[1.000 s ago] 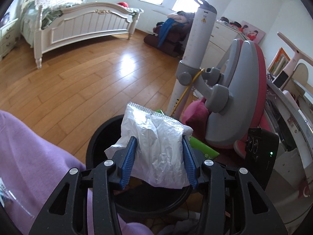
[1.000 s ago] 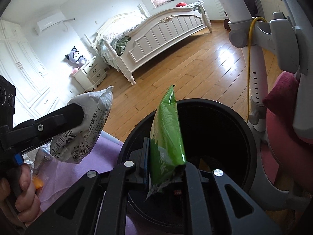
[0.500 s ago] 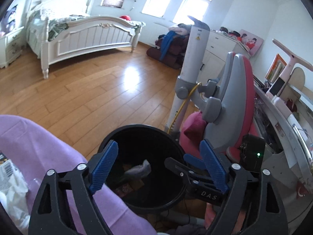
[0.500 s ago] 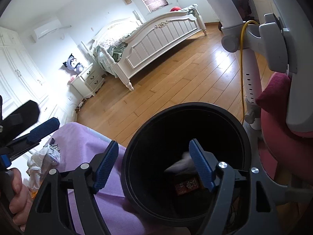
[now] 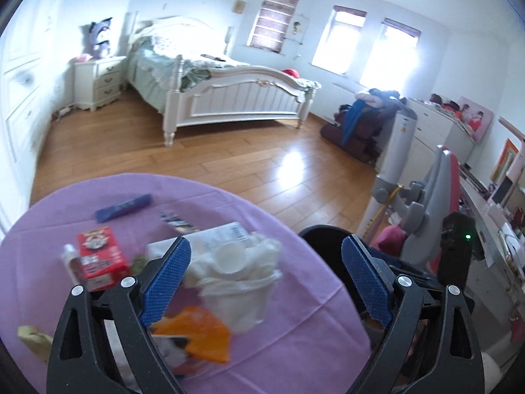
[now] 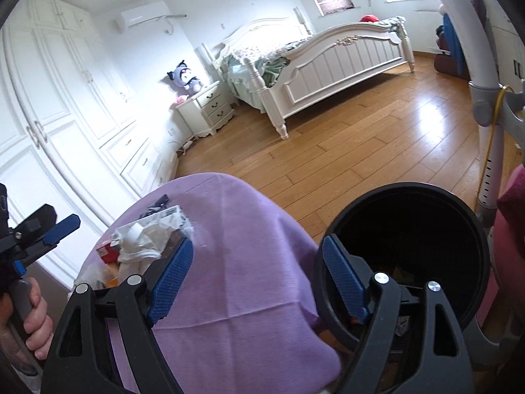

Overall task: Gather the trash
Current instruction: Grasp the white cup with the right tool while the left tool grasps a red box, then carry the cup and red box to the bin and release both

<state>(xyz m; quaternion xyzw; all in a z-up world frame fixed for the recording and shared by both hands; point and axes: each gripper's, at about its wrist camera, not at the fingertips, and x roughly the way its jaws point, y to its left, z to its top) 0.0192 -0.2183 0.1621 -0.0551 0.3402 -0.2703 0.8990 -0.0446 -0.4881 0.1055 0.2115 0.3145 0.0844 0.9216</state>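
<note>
Right wrist | black bin [image 6: 407,197] holds scraps | right tongs [image 6: 256,282] just opened, empty | left tongs [image 5: 265,282] apart, empty

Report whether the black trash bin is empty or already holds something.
Not empty: the right wrist view shows scraps at the bottom of the black trash bin; how full cannot be told.

- Litter on the tabletop [image 5: 279,338] smeared by motion blur; print on the red carton [image 5: 98,256] unreadable.
- Orange wrapper [image 5: 200,335] partly hidden behind the left claw [image 5: 265,282].
- Bin [image 6: 410,249] contents lost in shadow, near rim covered by the right claw [image 6: 259,282].
- Hand [image 6: 32,321] cut off at the frame's left edge.
</note>
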